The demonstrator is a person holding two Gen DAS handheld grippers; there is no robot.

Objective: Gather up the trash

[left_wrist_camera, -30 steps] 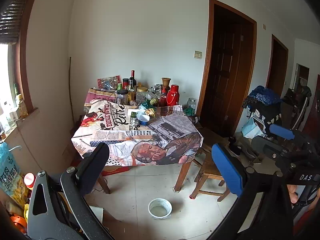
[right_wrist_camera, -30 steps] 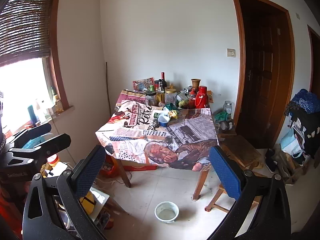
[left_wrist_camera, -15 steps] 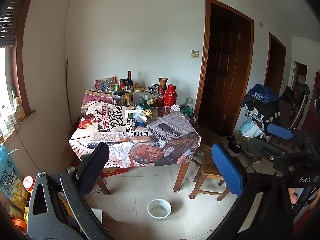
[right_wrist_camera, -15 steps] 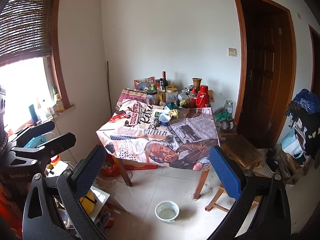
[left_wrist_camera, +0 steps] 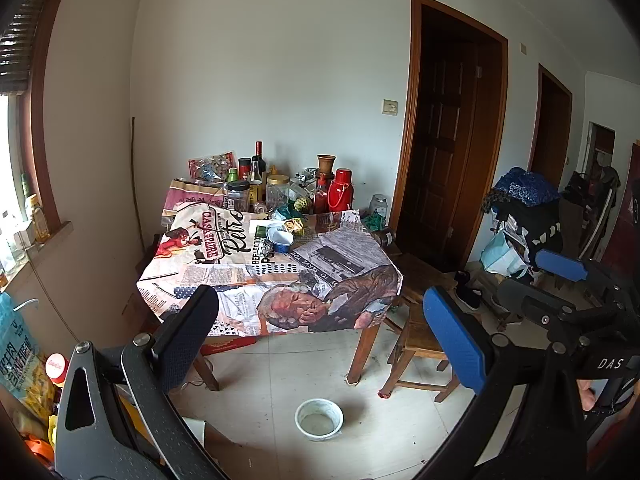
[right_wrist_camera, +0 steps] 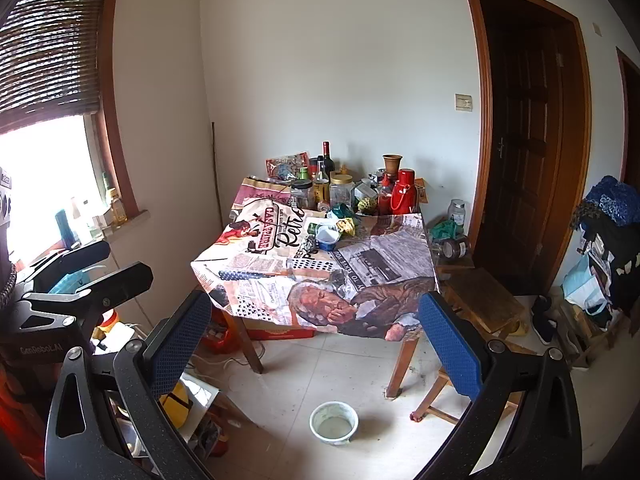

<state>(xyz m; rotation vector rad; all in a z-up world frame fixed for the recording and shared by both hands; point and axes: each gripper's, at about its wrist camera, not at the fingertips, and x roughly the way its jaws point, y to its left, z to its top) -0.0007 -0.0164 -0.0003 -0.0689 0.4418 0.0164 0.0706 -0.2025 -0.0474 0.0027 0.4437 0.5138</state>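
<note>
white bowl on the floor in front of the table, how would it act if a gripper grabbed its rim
The white bowl looks low and wide, so it probably won't tip or roll. Its wall seems thick and stiff, possibly ceramic, so likely heavy for its size and chippable on the tiled floor. The smooth-looking rim may slip between the pads.

Crumpled yellow wrapper (left_wrist_camera: 297,225) on table beside blue bowl (left_wrist_camera: 280,238)

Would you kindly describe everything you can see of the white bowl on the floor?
The white bowl is round, with a thick pale rim and a greyish, stained-looking inside; whether it holds anything cannot be told. It stands upright on the light floor tiles, in front of the table, near the front leg and the wooden stool. Nothing touches it; both open grippers are well short of it.
</note>
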